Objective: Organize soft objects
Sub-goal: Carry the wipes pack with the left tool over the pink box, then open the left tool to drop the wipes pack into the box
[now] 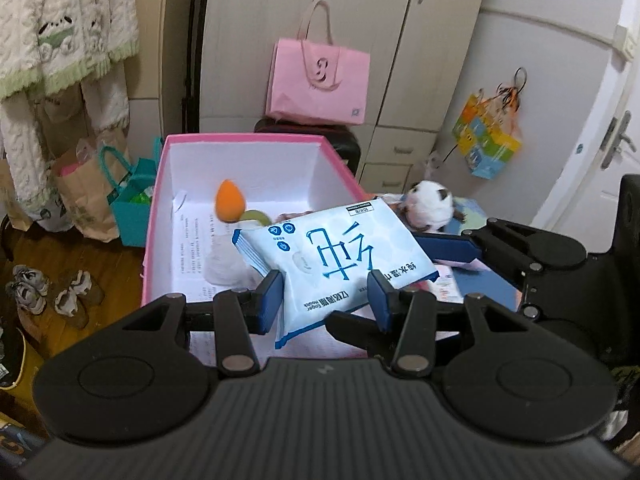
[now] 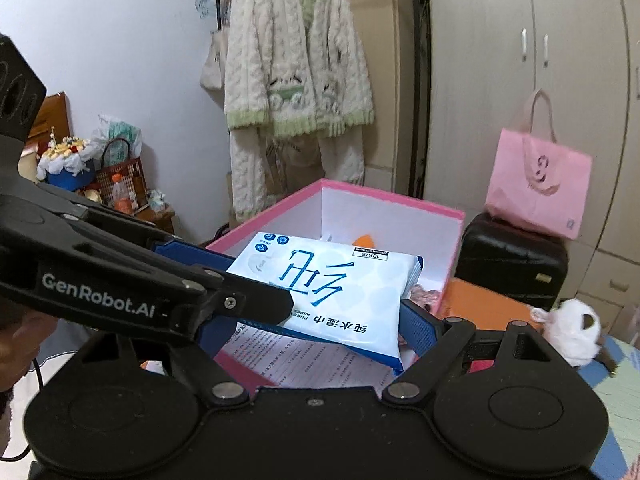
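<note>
Your left tool (image 2: 256, 300) grips the wipes pack (image 2: 332, 280) above the pink box (image 2: 452, 216); your right tool (image 2: 320, 320) seems to flank it, contact unclear; a white plush (image 2: 572, 326) lies right.

"GenRobot.AI" stands in white on the left hand-held gripper (image 2: 256, 280); the wipes pack (image 2: 332, 284) reads "PURE... WIPES", upside down.

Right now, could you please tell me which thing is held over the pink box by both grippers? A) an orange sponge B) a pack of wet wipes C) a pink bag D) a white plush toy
B: the pack of wet wipes is clamped across its width by the left gripper and along its length by the right gripper, above the pink box; the orange sponge lies inside it.
</note>
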A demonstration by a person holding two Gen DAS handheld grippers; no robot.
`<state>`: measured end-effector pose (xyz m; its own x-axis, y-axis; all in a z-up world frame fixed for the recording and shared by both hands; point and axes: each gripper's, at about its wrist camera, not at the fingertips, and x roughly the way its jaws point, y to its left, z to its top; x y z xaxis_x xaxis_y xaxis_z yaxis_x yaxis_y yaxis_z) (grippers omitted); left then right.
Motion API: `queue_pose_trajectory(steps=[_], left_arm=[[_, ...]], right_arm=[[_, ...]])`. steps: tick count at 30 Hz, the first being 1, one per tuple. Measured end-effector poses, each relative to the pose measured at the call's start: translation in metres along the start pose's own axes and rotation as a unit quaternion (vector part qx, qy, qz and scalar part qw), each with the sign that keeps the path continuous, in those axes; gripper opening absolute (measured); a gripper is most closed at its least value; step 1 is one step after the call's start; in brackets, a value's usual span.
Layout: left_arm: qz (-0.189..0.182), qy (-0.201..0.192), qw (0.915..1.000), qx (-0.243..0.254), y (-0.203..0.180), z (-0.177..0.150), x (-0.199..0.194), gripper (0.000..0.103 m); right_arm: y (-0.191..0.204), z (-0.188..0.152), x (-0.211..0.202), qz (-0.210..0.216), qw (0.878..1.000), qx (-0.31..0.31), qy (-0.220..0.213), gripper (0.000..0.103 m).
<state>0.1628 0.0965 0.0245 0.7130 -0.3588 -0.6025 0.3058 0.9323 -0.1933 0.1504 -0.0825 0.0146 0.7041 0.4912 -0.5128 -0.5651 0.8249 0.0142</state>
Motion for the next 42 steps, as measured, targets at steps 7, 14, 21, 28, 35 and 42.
queue_pose_trajectory(steps=[7, 14, 21, 28, 35, 42], left_arm=[[-0.008, 0.044, 0.9988, -0.021, 0.029, 0.015, 0.034, 0.044], [-0.006, 0.07, 0.9974, -0.017, 0.039, 0.015, 0.057, 0.044], [0.035, 0.063, 0.9972, 0.02, 0.035, 0.012, 0.061, 0.046], [0.036, 0.041, 0.9982, 0.025, 0.035, 0.014, 0.038, 0.05], [0.059, 0.023, 0.9964, 0.056, 0.022, 0.013, 0.011, 0.051], [0.057, 0.007, 0.996, 0.069, 0.006, 0.009, -0.019, 0.051]], right_arm=[[-0.008, 0.014, 0.042, 0.003, 0.999, -0.004, 0.048, 0.09], [-0.01, 0.016, 0.069, -0.004, 0.995, -0.024, 0.096, 0.09], [-0.004, 0.015, 0.075, -0.011, 0.992, -0.051, 0.114, 0.089], [0.001, 0.019, 0.065, -0.016, 0.991, -0.066, 0.112, 0.089], [0.005, 0.021, 0.039, -0.022, 0.993, -0.077, 0.089, 0.089], [0.007, 0.021, 0.007, -0.021, 0.993, -0.083, 0.079, 0.089]])
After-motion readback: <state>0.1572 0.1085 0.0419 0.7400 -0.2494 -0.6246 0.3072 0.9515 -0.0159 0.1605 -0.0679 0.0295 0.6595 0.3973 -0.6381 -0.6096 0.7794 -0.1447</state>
